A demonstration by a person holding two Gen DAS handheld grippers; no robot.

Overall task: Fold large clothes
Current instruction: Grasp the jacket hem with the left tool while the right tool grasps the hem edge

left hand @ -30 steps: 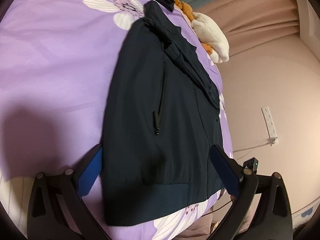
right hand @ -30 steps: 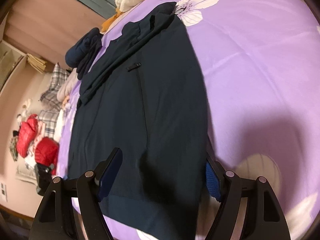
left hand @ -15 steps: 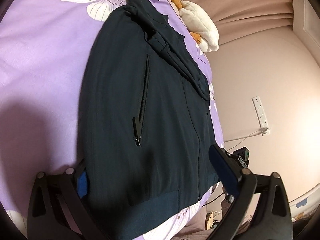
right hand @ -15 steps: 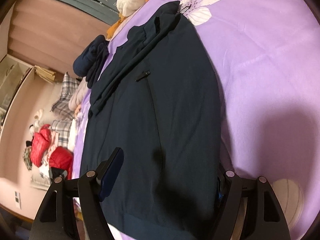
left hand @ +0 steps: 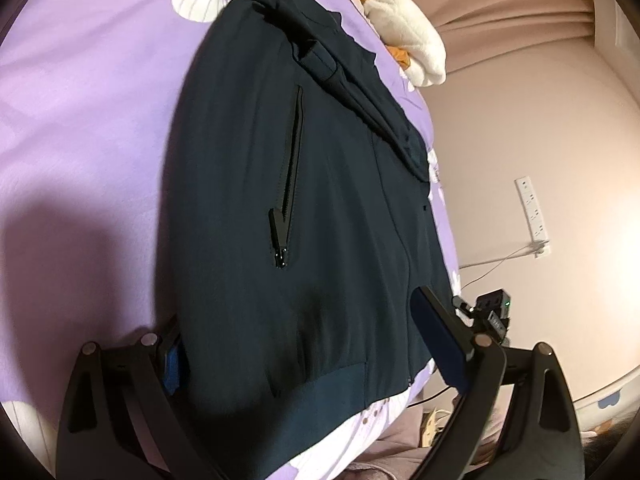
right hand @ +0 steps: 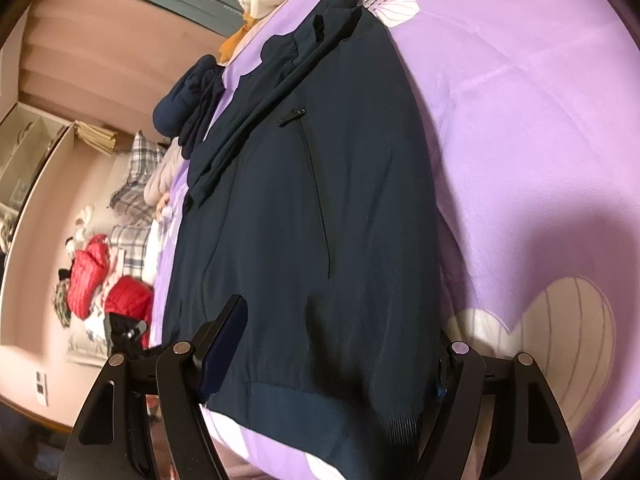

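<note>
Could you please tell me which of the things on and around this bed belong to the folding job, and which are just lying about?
In the job:
- dark navy jacket, spread flat on the purple bedspread
- left gripper, jaws closing, straddling its hem
- right gripper, also at the hem

Lying about:
- cream plush toy
- bundled dark garment
- red clothes on the floor
- wall socket strip
</note>
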